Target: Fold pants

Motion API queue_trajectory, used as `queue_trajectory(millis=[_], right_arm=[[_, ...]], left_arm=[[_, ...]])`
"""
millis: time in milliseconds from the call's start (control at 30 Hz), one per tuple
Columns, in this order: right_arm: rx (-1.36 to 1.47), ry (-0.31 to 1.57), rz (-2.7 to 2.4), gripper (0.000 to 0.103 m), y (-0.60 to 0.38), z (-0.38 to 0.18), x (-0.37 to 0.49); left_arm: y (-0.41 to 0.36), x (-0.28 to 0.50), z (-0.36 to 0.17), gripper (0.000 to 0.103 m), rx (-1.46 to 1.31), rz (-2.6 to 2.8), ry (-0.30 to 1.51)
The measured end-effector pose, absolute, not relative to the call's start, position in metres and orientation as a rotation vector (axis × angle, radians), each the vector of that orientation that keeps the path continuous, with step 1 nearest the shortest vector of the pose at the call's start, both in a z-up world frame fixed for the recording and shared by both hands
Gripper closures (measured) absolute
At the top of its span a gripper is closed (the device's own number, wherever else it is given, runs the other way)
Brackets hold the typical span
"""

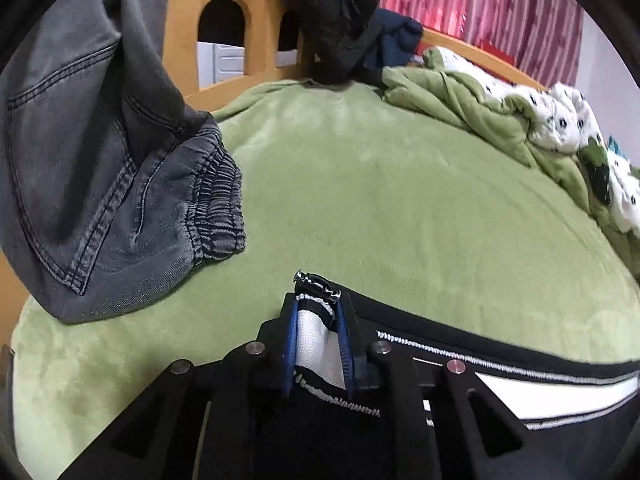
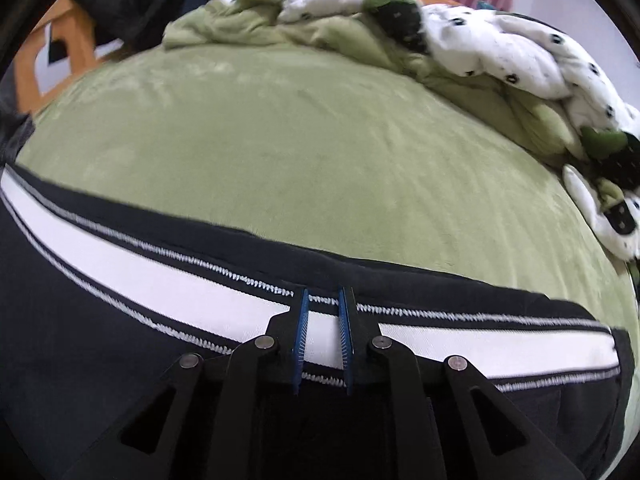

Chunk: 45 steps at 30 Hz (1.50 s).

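Observation:
The black pants with a white side stripe (image 2: 160, 276) stretch between my two grippers above the green bed (image 2: 300, 140). My left gripper (image 1: 318, 304) is shut on a bunched end of the pants (image 1: 316, 340), white stripe fabric pinched between its blue pads. The stripe runs off to the right in the left wrist view (image 1: 540, 396). My right gripper (image 2: 323, 296) is shut on the striped edge further along, with the pants spread to both sides.
Grey jeans (image 1: 100, 160) hang at the left over the bed's edge. A crumpled green and white spotted quilt (image 2: 460, 48) lies along the far right. Dark clothes (image 1: 340, 20) hang on the wooden bed frame (image 1: 256, 8). Pink curtains (image 1: 500, 8) are behind.

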State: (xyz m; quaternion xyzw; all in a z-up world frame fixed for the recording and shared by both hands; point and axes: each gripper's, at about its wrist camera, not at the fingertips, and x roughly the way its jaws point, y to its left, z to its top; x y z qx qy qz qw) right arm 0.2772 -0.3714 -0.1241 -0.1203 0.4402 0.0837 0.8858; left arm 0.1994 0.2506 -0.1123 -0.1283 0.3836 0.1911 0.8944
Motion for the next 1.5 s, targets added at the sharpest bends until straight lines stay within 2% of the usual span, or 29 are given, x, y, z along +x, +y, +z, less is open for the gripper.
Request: queue_trajectory(millis=[33,67,100,167,233,367,533,633,833,933,1033,1133,1200,1233,1267,1300,1500], right_arm=[[-0.209,0.912,0.172,0.085,-0.371,-0.117,0.272],[-0.176,0.906,0.172,0.078,-0.371,-0.111,0.268],[-0.143,0.896,0.169,0.074,-0.369,-0.104,0.261],[-0.094,0.862,0.167,0.058,-0.360,-0.089,0.245],[-0.069,0.840,0.174,0.051,-0.348,-0.076,0.231],[0.041,0.823,0.207,0.050,-0.322,-0.052,0.203],[0.145,0.812,0.249,0.049,-0.290,-0.029,0.169],[0.121,0.801,0.244,0.049,-0.272,-0.024,0.148],[0.106,0.781,0.298,0.043,-0.252,-0.046,0.111],[0.103,0.883,0.293,0.043,-0.251,-0.067,0.117],[0.104,0.862,0.269,0.043,-0.256,-0.068,0.115],[0.145,0.834,0.251,0.043,-0.264,-0.067,0.115],[0.169,0.849,0.259,0.043,-0.267,-0.070,0.118],[0.171,0.854,0.254,0.043,-0.267,-0.071,0.119],[0.172,0.860,0.246,0.043,-0.267,-0.073,0.120],[0.171,0.867,0.243,0.043,-0.267,-0.075,0.122],[0.102,0.865,0.223,0.043,-0.253,-0.080,0.124]], left_arm=[[0.250,0.200,-0.111,0.069,-0.244,0.402,0.817],[0.250,0.198,-0.110,0.052,-0.217,0.428,0.844],[0.249,0.192,-0.106,0.047,-0.198,0.458,0.853],[0.248,0.179,-0.095,0.047,-0.199,0.427,0.829],[0.243,0.165,-0.079,0.047,-0.203,0.369,0.829],[0.218,0.133,-0.039,0.044,-0.224,0.267,0.826],[0.175,0.089,-0.021,0.037,-0.267,0.139,0.845],[0.148,0.050,-0.039,0.037,-0.360,0.074,0.845],[0.113,-0.007,-0.122,0.037,-0.806,-0.137,0.826],[0.091,-0.009,-0.147,0.037,-0.891,-0.201,0.823],[0.071,0.006,-0.172,0.037,-0.966,-0.197,0.845],[0.060,0.019,-0.174,0.037,-1.000,-0.154,0.776],[0.055,0.027,-0.173,0.044,-0.996,-0.114,0.765],[0.056,0.028,-0.172,0.060,-0.994,-0.104,0.751],[0.059,0.030,-0.173,0.088,-0.975,-0.097,0.755],[0.064,0.032,-0.176,0.095,-0.959,-0.092,0.766],[0.118,0.024,-0.176,0.095,-0.998,-0.128,0.747]])
